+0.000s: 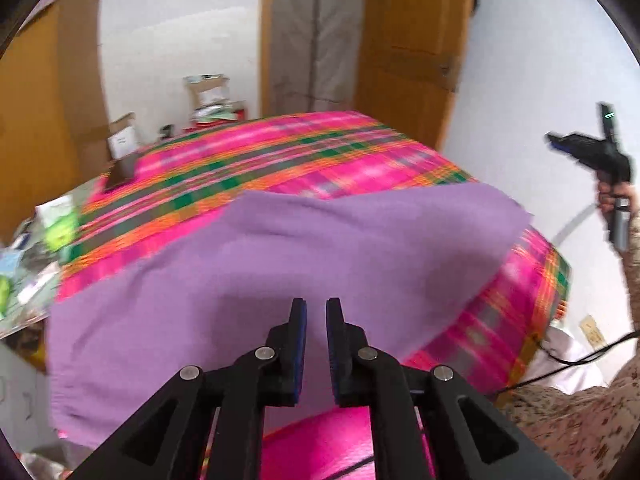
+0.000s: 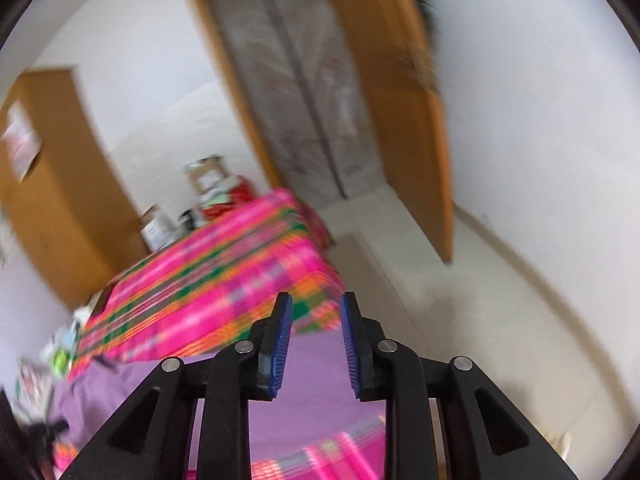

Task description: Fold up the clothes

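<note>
A purple garment (image 1: 280, 276) lies spread over the near part of a bed with a pink plaid cover (image 1: 312, 152). My left gripper (image 1: 316, 308) hovers just above the garment's near half, its jaws a small gap apart and empty. My right gripper (image 2: 316, 304) is open and empty, raised above the bed's right side, with the purple garment (image 2: 312, 392) below it. The right gripper also shows in the left wrist view (image 1: 556, 140), held up in a hand at the far right, off the bed. Both views are blurred.
Cardboard boxes (image 1: 206, 92) and clutter stand beyond the bed's far left corner. A messy shelf (image 1: 36, 248) lies to the left. A wooden door (image 1: 412, 40) stands open behind. A black cable (image 1: 576, 356) runs at the right. Pale floor (image 2: 440, 280) lies right of the bed.
</note>
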A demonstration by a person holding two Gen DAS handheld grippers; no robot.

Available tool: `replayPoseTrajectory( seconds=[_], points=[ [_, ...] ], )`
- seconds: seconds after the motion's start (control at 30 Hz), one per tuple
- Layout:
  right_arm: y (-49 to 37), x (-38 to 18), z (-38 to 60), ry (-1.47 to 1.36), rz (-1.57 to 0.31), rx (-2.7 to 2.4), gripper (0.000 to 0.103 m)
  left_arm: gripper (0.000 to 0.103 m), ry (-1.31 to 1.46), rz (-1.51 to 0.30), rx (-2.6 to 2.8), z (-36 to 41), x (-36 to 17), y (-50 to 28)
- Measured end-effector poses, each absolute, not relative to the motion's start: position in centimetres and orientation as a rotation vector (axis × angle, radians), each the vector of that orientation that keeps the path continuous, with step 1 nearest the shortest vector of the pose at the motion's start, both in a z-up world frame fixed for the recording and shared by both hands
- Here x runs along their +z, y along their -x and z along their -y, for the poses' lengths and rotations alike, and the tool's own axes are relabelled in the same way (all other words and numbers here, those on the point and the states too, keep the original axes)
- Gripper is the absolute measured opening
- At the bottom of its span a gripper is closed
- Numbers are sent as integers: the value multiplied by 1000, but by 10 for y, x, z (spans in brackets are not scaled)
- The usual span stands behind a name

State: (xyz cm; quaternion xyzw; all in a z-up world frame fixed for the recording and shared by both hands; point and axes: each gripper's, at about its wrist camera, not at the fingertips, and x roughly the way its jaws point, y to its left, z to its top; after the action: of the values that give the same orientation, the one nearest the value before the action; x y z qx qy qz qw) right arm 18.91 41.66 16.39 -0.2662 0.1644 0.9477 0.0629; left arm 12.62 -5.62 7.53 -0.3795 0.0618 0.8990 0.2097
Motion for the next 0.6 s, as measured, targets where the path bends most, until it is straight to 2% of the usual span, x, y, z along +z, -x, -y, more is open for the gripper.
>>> replayPoseTrajectory(
  seconds=[0.1,0.23,0.3,0.43,0.6],
  points=[
    [-174,187,-371,859,-263,3011,32,11,1088,-133,2553,76,75,-112],
    [-150,173,-309,980,-49,3131,33,11,1164,10,2564,97,67,-86],
    [-127,149,-278,1110,-24,3188,33,11,1200,47,2549,100,62,-72],
    [-90,101,-224,1349,19,3225,33,11,1204,-11,2534,93,60,-49],
    [-56,61,-163,1568,-2,3288,33,11,1211,-12,2502,88,68,-19]
  ],
)
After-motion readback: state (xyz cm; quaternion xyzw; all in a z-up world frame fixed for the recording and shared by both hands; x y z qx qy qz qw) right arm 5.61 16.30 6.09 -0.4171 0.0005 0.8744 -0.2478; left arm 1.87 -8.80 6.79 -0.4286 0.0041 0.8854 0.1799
